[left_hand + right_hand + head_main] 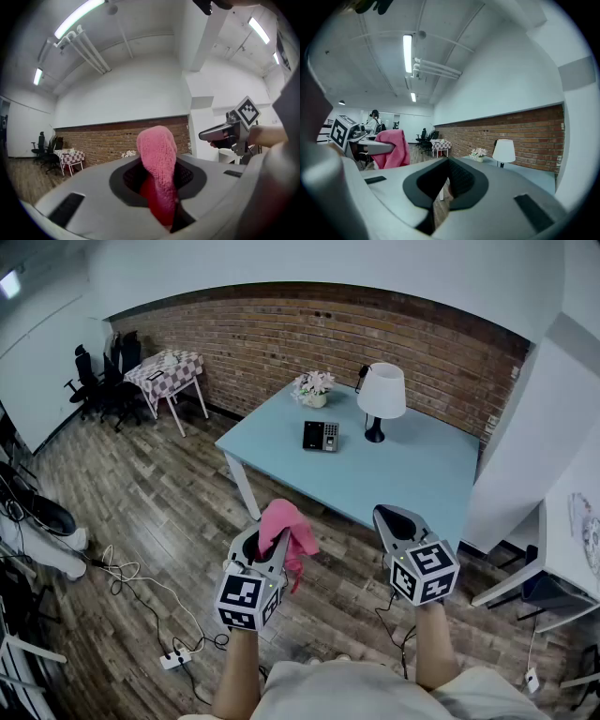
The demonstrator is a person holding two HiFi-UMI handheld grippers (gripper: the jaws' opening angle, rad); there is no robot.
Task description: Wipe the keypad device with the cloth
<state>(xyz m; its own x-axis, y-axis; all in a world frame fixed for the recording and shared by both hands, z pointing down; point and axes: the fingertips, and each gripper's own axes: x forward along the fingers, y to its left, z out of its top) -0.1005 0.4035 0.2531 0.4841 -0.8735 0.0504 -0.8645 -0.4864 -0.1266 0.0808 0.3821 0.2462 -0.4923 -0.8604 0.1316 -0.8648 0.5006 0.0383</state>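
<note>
Table (417,474) (1 keypad device (320,435)), brick wall (262,338)

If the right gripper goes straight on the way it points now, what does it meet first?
Most likely the near edge of the blue table, which lies straight ahead of the right gripper; how far is unclear.

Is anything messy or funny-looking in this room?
Nothing is spilled or tipped over on the table. Only the loose cables and the power strip sprawled across the floor look untidy.
</note>
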